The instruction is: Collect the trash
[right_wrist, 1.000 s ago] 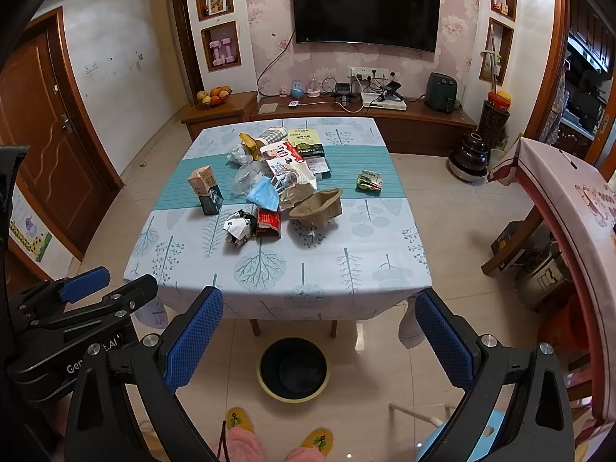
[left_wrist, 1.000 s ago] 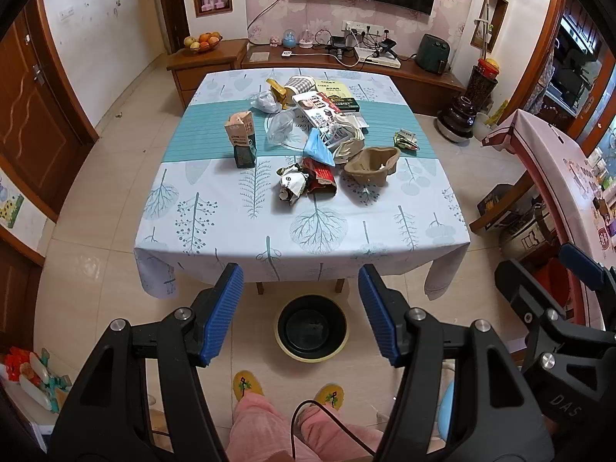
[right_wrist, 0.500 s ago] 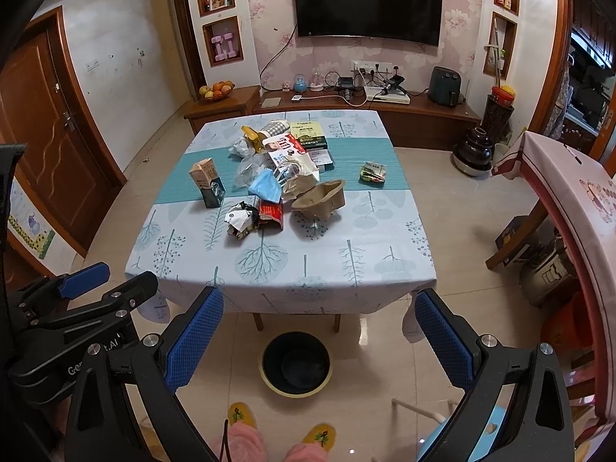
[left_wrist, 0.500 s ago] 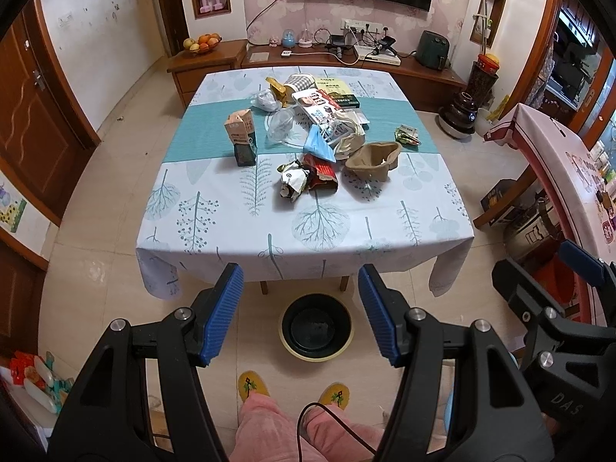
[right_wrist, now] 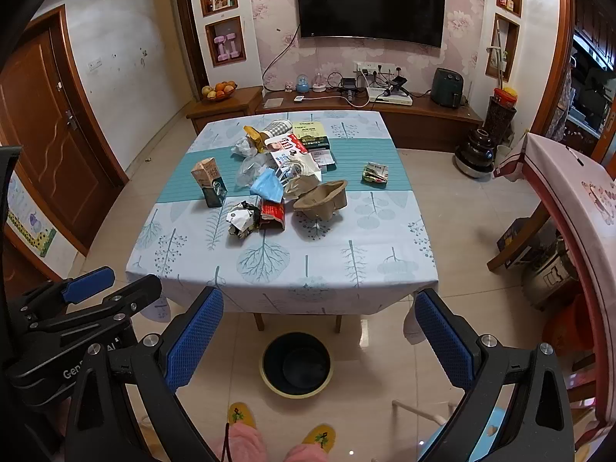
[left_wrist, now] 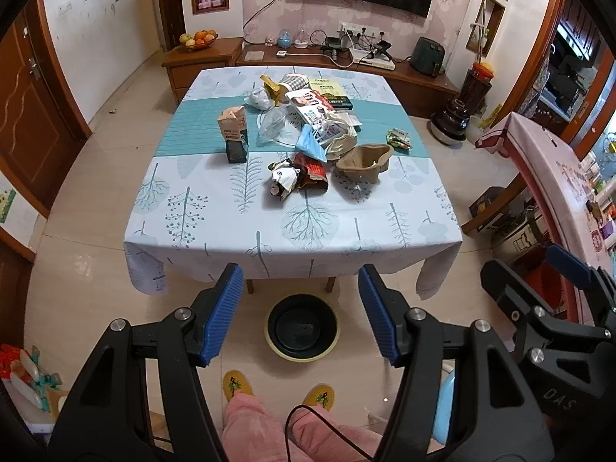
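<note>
On the bench (left_wrist: 215,208), under a tree-print cloth with a teal band across the middle, trash sits bunched around the centre and far half. Carton (left_wrist: 233,134) stands upright at the left edge of the band, long axis vertical, gabled top up. Crumpled wrapper (left_wrist: 284,179) lies nearest the front edge, touching a red packet (left_wrist: 313,175) on its right. Brown pulp tray (left_wrist: 364,162) lies right of those, tipped, open side facing up and toward the camera, long axis left to right. Blue mask (left_wrist: 310,145) rests on the pile behind, pointed end up toward the far side. Clear plastic bag (left_wrist: 271,125) just left of the mask. Small green packet (left_wrist: 399,139) lies apart on the right end of the band, flat. Farther back: flat boxes and a checked cup on its side, overlapping; exact contacts hard to tell.

Bin (left_wrist: 302,327) on the floor, just in front of the bench's near edge, upright, black liner, mouth up. Person's slippers and pink trousers below it.

Left hand-held gripper (left_wrist: 301,312): blue pads spread, nothing between them, held in air over the floor short of the bench, pointing down and forward. Right hand-held gripper (right_wrist: 318,342): pads spread wider, nothing pinched, same pose, beside the left one. Both well apart from the trash.
</note>
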